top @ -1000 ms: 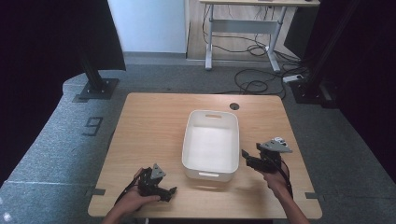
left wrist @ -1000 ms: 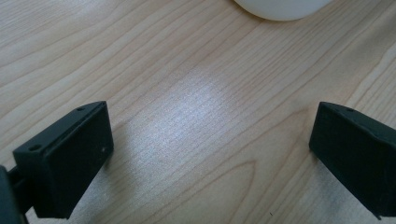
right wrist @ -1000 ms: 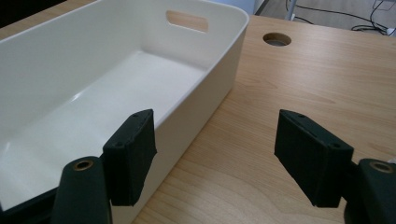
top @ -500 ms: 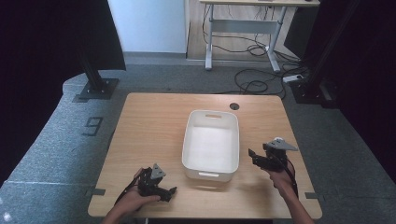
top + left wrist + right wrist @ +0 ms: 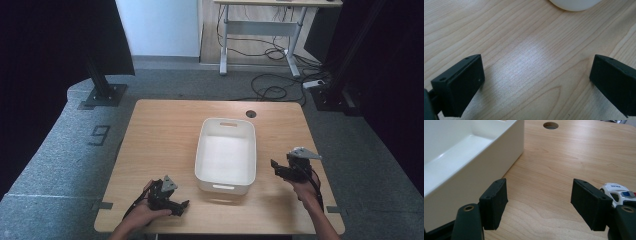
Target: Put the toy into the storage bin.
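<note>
The toy car [image 5: 617, 192] is partly hidden behind the right finger in the right gripper view, and the small writing on its roof cannot be read. The bin [image 5: 574, 3] is cut off by the top edge in the left gripper view; just its rounded corner shows.

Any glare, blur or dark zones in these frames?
High view: both side margins black, white bin evenly lit, its shadow falling toward the near edge. Left gripper view: pale glare patch on the wooden table, near claw pads soft. Right gripper view: toy police car half hidden behind a pad.
</note>
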Motion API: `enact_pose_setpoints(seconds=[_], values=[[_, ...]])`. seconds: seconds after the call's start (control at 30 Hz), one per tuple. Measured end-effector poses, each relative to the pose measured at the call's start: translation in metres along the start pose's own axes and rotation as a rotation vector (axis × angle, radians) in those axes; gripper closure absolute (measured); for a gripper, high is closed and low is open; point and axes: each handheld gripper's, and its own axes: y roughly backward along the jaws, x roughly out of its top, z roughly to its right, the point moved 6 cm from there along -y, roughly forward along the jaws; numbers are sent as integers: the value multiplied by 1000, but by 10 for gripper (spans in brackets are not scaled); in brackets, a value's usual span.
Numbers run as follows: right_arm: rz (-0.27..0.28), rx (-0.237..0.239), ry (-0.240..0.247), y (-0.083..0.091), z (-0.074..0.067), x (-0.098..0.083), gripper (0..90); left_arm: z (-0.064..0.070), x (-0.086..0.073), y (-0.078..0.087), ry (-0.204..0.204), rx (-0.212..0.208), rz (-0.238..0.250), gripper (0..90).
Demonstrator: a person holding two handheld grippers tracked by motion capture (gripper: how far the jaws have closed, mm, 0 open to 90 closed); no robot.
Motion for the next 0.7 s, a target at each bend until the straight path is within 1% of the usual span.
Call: enact_pose_setpoints(seconds=[0.17,0.43,0.53,0.63,0.7], values=[[-3,-16,-12,0,8,0,295,0,0,0,-1,0,-1,0],[-4,-27,-34,0,19,-1,295,0,0,0,-1,0,-1,0],[-7,-25,-37,0,23,-2,293,0,0,0,-2,0,-1,0],[-7,-10,-32,1,28,-1,292,0,0,0,-1,-1,0,0],[-5,-11,-34,2,32,0,293,0,0,0,0,0,0,0]])
